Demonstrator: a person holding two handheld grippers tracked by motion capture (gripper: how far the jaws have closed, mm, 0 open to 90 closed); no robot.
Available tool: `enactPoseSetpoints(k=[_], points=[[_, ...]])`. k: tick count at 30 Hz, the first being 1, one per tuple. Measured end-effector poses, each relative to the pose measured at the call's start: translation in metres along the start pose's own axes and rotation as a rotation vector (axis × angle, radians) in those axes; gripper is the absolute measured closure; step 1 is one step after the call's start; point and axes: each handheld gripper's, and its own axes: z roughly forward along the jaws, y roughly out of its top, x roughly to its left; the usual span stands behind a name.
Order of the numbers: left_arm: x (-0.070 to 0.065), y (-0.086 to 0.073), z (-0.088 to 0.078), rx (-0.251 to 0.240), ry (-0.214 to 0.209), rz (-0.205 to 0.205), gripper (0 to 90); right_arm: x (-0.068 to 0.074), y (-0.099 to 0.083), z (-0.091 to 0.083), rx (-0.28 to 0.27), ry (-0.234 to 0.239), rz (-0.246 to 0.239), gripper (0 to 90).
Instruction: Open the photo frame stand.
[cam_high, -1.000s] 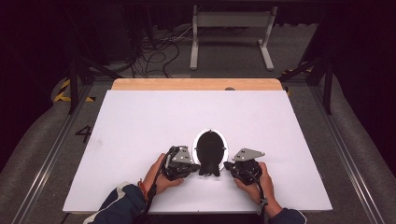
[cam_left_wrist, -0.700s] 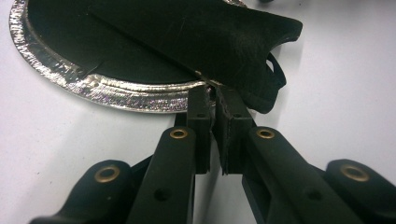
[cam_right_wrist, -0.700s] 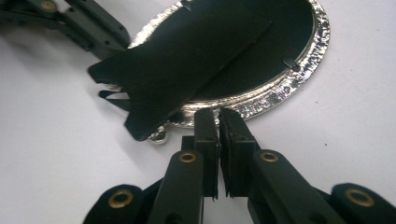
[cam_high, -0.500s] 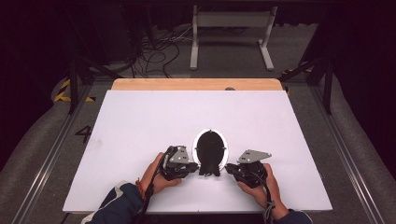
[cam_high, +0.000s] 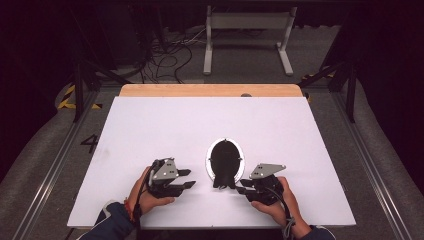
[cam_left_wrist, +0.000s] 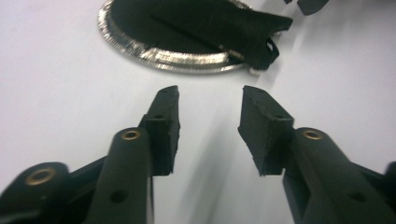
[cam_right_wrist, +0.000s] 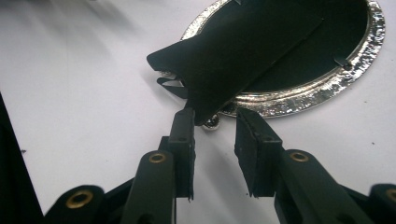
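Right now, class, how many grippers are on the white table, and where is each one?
2. The left gripper lies left of the oval silver-rimmed frame, jaws apart; the right gripper sits at its lower right end.

Left gripper (cam_high: 187, 178) pulls away toward the lower left of the high view, clear of the oval frame (cam_high: 225, 159), jaws just opening on nothing. Right gripper (cam_high: 240, 186) jaws opening too, loosening off the frame's black stand (cam_right_wrist: 224, 65).

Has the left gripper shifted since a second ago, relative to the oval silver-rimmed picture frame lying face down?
Yes. The left gripper has drawn back leftward, away from the oval silver-rimmed picture frame; bare white table now shows between them. Its jaws have just been opening, with nothing between them.
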Motion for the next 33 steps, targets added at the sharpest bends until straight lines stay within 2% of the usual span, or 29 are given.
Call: enactPoseSetpoints(k=[1, 2, 5, 7, 12, 18, 23, 26, 29, 33], points=[[-0.002, -0.004, -0.005, 0.011, 0.032, -0.017, 50.3, 0.001, 0.000, 0.001, 0.010, 0.000, -0.001, 67.3], [-0.003, -0.007, -0.009, 0.024, 0.053, -0.035, 45.9, 0.002, 0.000, 0.002, 0.019, 0.003, -0.004, 66.2], [-0.005, -0.019, -0.021, 0.014, 0.066, -0.074, 40.8, 0.003, 0.001, 0.005, 0.030, -0.003, -0.003, 65.1], [-0.007, -0.028, -0.027, 0.038, 0.099, -0.093, 34.1, 0.005, 0.002, 0.007, 0.034, -0.005, -0.006, 63.7], [-0.009, -0.044, -0.040, 0.044, 0.124, -0.135, 25.2, 0.007, 0.004, 0.012, 0.062, -0.022, -0.014, 62.3], [-0.010, -0.052, -0.051, 0.050, 0.153, -0.147, 20.8, 0.007, 0.005, 0.019, 0.089, -0.042, -0.029, 60.2], [-0.009, -0.053, -0.049, 0.062, 0.156, -0.153, 19.9, 0.006, 0.007, 0.020, 0.086, -0.037, -0.015, 60.2], [-0.010, -0.053, -0.048, 0.074, 0.149, -0.145, 19.8, 0.007, 0.007, 0.021, 0.086, -0.021, -0.016, 65.6], [-0.009, -0.053, -0.047, 0.071, 0.140, -0.146, 19.8, 0.007, 0.007, 0.021, 0.084, -0.020, -0.016, 66.6], [-0.008, -0.053, -0.045, 0.081, 0.139, -0.150, 19.4, 0.002, 0.005, 0.020, 0.064, 0.027, 0.029, 67.9]])
